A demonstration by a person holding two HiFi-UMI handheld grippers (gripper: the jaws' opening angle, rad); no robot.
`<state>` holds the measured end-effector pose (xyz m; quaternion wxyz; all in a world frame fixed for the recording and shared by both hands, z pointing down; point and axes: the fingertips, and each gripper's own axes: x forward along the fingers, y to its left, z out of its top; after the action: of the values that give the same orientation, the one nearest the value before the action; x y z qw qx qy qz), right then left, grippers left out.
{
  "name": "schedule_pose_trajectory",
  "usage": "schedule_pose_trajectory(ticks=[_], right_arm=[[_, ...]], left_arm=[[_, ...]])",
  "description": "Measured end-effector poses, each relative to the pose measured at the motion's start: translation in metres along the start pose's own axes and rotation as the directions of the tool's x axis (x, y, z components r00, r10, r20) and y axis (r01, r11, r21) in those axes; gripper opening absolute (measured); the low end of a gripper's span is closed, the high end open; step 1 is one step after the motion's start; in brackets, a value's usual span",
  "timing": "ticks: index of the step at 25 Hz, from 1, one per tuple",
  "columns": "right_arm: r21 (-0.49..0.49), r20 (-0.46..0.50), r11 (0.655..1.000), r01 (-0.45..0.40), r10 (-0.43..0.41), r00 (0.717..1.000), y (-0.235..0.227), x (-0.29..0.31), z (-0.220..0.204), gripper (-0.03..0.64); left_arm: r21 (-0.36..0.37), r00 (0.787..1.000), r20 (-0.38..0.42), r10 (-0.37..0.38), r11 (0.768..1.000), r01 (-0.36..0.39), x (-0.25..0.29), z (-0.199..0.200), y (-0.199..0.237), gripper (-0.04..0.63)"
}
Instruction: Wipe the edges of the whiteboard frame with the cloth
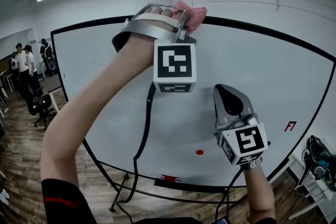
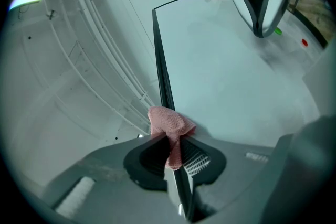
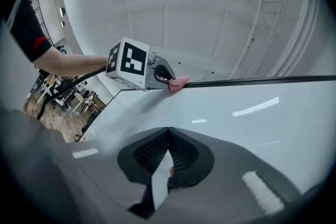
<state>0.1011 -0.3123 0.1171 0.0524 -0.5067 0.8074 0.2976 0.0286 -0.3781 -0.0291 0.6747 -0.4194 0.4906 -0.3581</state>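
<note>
The whiteboard (image 1: 252,71) has a thin black frame (image 1: 273,29). My left gripper (image 1: 182,19) is raised to the frame's top edge and is shut on a pink cloth (image 1: 192,12). In the left gripper view the cloth (image 2: 169,124) is pinched between the jaws and pressed onto the black frame edge (image 2: 160,65), with my left gripper (image 2: 172,140) straddling it. My right gripper (image 1: 226,91) hangs in front of the board's lower middle, shut on nothing. Its own view shows my right gripper (image 3: 168,131) with jaws together, and the cloth (image 3: 179,82) far off on the frame (image 3: 262,81).
A red magnet (image 1: 199,152) and a red item (image 1: 170,178) sit low on the board, with a red mark (image 1: 290,126) at the right. A black cable (image 1: 144,134) hangs from my left gripper. People (image 1: 23,63) and an office chair (image 1: 42,107) stand at left, a bag (image 1: 317,162) at right.
</note>
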Motion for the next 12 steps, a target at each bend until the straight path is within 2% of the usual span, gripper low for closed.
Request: schedule_pose_trajectory(ticks=[12], right_arm=[[0.001, -0.004, 1.000, 0.002, -0.002, 1.000, -0.028, -0.018, -0.002, 0.002]], left_arm=[[0.006, 1.000, 0.015, 0.010, 1.000, -0.010, 0.003, 0.042, 0.009, 0.044]])
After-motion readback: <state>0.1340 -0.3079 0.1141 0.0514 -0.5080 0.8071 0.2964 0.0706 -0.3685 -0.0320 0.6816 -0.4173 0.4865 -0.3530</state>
